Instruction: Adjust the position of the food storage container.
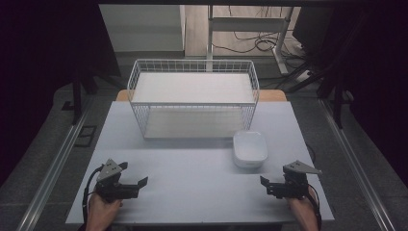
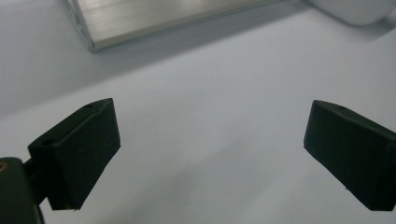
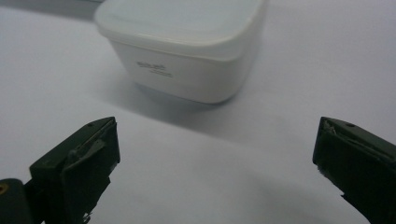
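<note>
Pale grey desk (image 1: 192,183) under dim light, dark curtains on both sides, cables on the floor beyond the far edge.

Near edge first. Left gripper (image 1: 142,182) sits at the near-left corner, held low over the desk, jaws spread wide, nothing between them; in the left gripper view I see bare desk between the two black pads. Right gripper (image 1: 264,182) mirrors it at the near-right corner, jaws equally wide and empty, tips turned inward toward the middle of the desk.

Next out: the white lidded container (image 1: 249,148), standing flat on the desk right of centre, lid on, apart from everything. From the right gripper view it lies straight ahead of the jaws and a little to their left (image 3: 187,51), near but not touching. It is a rounded rectangle, and its long axis runs near-to-far across the desk. I judge the right hand clearly nearer; the left would have to cross most of the desk.

Farthest: the white wire basket (image 1: 192,65) along the far edge, centred, open-topped. The container's far end sits just beside the basket's near-right corner.

My read: reaching for the container with the right gripper, jaws closing across its short width, looks the natural next move.
</note>
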### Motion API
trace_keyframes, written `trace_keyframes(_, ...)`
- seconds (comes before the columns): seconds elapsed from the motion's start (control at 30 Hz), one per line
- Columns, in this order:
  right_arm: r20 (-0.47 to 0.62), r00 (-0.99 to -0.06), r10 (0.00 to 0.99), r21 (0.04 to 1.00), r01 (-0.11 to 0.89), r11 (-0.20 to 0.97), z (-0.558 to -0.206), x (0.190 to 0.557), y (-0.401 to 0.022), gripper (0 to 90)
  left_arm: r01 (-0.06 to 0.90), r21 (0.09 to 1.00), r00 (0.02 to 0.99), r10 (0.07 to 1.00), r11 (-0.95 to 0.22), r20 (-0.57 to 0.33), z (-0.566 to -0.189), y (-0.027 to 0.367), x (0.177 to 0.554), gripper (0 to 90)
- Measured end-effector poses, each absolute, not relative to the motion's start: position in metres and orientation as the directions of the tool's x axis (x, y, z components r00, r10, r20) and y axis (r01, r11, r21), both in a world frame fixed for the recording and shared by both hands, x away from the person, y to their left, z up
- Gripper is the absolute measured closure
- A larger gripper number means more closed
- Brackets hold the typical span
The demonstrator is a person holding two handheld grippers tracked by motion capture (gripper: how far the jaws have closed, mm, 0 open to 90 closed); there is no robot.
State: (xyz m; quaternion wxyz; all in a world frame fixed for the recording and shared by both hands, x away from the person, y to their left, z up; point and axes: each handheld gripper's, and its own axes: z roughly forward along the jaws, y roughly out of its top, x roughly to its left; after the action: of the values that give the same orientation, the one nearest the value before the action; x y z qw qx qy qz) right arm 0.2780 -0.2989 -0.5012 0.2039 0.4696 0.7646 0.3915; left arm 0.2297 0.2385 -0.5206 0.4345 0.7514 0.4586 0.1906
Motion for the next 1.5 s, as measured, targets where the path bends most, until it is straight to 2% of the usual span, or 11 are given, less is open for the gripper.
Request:
trace_keyframes(0.13,0.062,-0.495,0.867,0.807,0.536,0.248,-0.501,0.279,-0.296,0.8,0.552,0.802,0.53,0.839,-0.229,-0.124,-0.527,0.234,0.236,3.2)
trace_keyframes(0.3,0.087,-0.464,0.881,0.809,0.55,0.209,-0.503,0.281,-0.299,0.7,0.554,0.795,0.543,0.83,-0.245,-0.123,-0.529,0.233,0.238,3.3)
trace_keyframes(0.67,0.039,-0.451,0.892,0.764,0.588,0.264,-0.504,0.286,-0.293,0.0,0.57,0.786,0.554,0.818,-0.24,-0.153,-0.531,0.233,0.241,3.5)
trace_keyframes(0.9,0.078,-0.424,0.902,0.752,0.619,0.226,-0.492,0.293,-0.298,0.0,0.577,0.783,0.554,0.816,-0.234,-0.165,-0.532,0.232,0.241,3.6)
trace_keyframes(1.0,0.092,-0.414,0.905,0.754,0.623,0.209,-0.484,0.299,-0.3,4.0,0.578,0.781,0.555,0.815,-0.236,-0.164,-0.532,0.232,0.242,3.7)
trace_keyframes(1.07,0.106,-0.41,0.906,0.751,0.63,0.197,-0.48,0.306,-0.302,14.6,0.578,0.781,0.557,0.814,-0.239,-0.163,-0.532,0.231,0.242,3.8)
trace_keyframes(1.17,0.113,-0.398,0.91,0.755,0.63,0.182,-0.473,0.314,-0.307,36.2,0.575,0.782,0.561,0.812,-0.241,-0.161,-0.531,0.23,0.242,4.0)
trace_keyframes(1.3,0.068,-0.413,0.908,0.765,0.606,0.219,-0.465,0.324,-0.307,60.7,0.574,0.782,0.563,0.811,-0.244,-0.16,-0.531,0.228,0.242,4.2)
trace_keyframes(1.5,0.011,-0.418,0.908,0.758,0.595,0.265,-0.464,0.345,-0.3,85.3,0.577,0.779,0.565,0.808,-0.246,-0.164,-0.532,0.228,0.242,4.3)
